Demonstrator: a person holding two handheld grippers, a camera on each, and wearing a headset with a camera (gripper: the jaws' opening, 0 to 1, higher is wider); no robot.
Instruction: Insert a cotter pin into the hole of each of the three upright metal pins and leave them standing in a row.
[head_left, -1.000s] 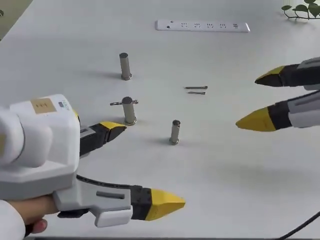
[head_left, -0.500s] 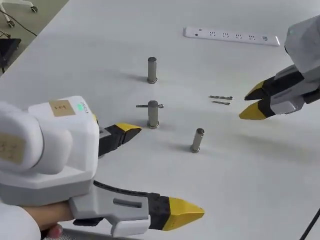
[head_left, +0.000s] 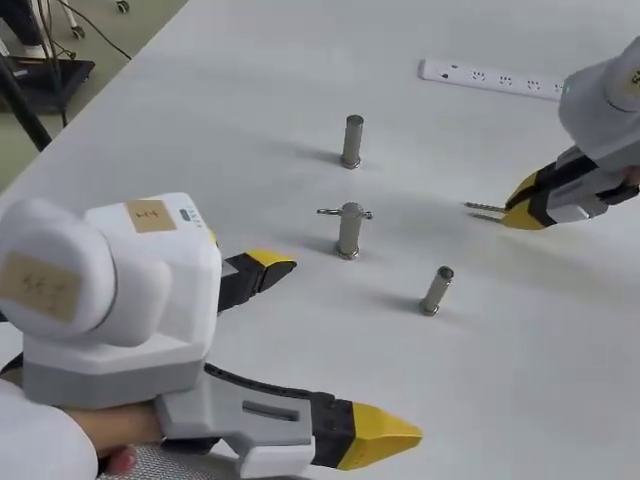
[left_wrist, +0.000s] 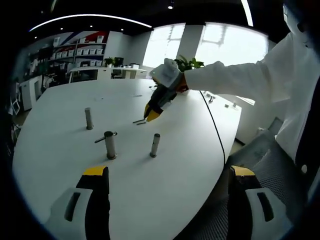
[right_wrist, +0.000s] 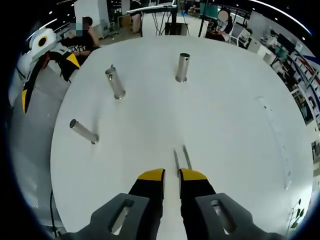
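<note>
— What has changed in the last half second?
— The right gripper (head_left: 521, 214) has come down to the table (head_left: 250, 110). Its yellow tips now sit at the ends of the two loose cotter pins (head_left: 485, 207). Before, they hung short of them with the jaws wider.
— Does it have one in its grasp?
— I cannot tell. In the right gripper view the jaws are drawn close, with a slim gap between them. The near ends of the pins lie right at the tips, side by side on the table top.
— And the other one?
— The left gripper (head_left: 330, 350) stays low at the near edge. Its jaws are spread wide, hold nothing, and are well apart from the metal pins.
— Where do those three stand?
— All are upright in a loose row. The far pin (head_left: 352, 141) is bare. The middle pin (head_left: 349, 232) has a fitted cotter pin (head_left: 330, 212) through its hole, sticking out on both sides. The near pin (head_left: 436, 291) is bare too. The loose pair lies between the row and the right gripper. A power strip (head_left: 490, 78) lies farther back.
</note>
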